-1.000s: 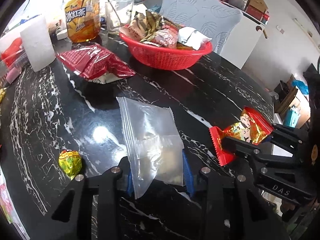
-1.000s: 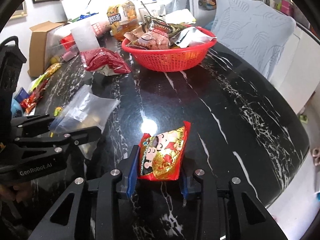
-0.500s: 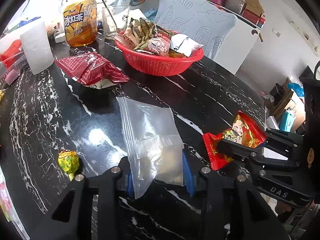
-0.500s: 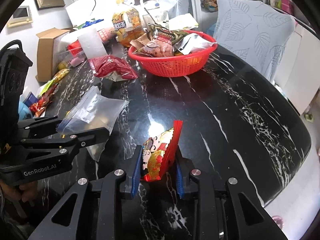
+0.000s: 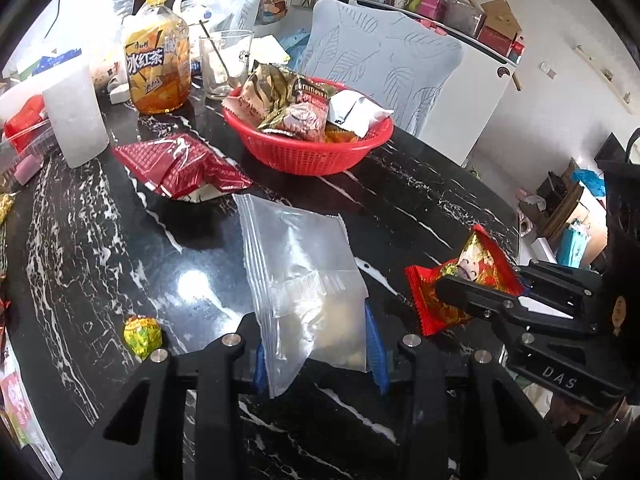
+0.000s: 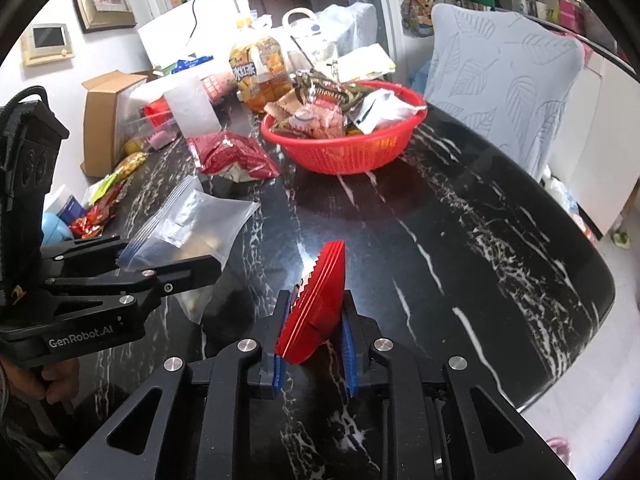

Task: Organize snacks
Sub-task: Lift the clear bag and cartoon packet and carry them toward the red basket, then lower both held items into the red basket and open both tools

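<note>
Snack pack (image 6: 316, 304) now squeezed edge-on in the right hand-held gripper (image 6: 314, 350), flat and loose between the pads a second ago, so looks ready to lift off the worktop (image 6: 460, 248). Left hand-held gripper (image 5: 318, 350) clamped on the zip bag (image 5: 304, 280) same as before. Counted: one red basket (image 5: 308, 156) of snacks, one big red bag (image 5: 180, 166), one small yellow candy (image 5: 142, 334).

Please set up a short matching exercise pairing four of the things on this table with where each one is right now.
Things:
1. clear zip bag
2. red cartoon snack packet
3. dark red snack bag
4. white foil packet

Places:
A. in the red basket
B. lying on the black marble table
C. in the right gripper
D. in the left gripper

Pairs: 1-D, 2-C, 3-B, 4-A
</note>
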Demonstrator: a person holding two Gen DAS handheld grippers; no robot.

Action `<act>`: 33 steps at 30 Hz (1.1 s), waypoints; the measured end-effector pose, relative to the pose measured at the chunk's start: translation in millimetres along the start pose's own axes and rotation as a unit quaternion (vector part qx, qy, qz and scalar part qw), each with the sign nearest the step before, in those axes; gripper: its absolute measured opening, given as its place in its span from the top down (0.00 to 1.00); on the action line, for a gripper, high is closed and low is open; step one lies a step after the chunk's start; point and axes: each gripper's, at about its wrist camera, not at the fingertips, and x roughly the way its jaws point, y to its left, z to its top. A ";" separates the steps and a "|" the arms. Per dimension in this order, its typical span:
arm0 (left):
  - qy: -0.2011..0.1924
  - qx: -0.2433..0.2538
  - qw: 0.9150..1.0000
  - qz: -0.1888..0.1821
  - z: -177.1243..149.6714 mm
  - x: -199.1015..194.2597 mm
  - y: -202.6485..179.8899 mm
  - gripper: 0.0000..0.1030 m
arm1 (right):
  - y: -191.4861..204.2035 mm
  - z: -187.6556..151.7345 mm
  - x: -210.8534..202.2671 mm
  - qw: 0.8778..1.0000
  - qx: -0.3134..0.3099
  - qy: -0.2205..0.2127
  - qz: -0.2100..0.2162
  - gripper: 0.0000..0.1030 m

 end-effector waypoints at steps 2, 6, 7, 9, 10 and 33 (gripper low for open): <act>-0.001 -0.001 1.000 -0.001 3.5 0.3 0.5 0.63 | -1.5 2.4 -2.7 1.000 0.004 -0.005 0.003 0.79; -0.012 0.005 1.000 0.002 12.8 -2.8 0.4 0.63 | -4.1 9.2 -7.5 1.000 0.000 -0.014 0.000 0.79; -0.015 0.008 1.000 0.004 15.5 -3.6 -0.5 0.63 | -5.0 11.1 -8.7 1.000 -0.001 -0.017 0.000 0.79; -0.021 0.011 1.000 0.006 21.7 -5.1 -1.3 0.63 | -6.5 16.6 -11.4 1.000 -0.005 -0.023 -0.001 0.79; -0.024 0.013 1.000 0.005 24.6 -6.0 -1.7 0.63 | -7.0 19.0 -12.5 1.000 -0.006 -0.025 -0.002 0.79; -0.122 0.038 0.992 0.004 147.3 -4.2 -3.6 0.63 | -37.5 121.8 -23.0 0.993 -0.045 -0.104 -0.022 0.79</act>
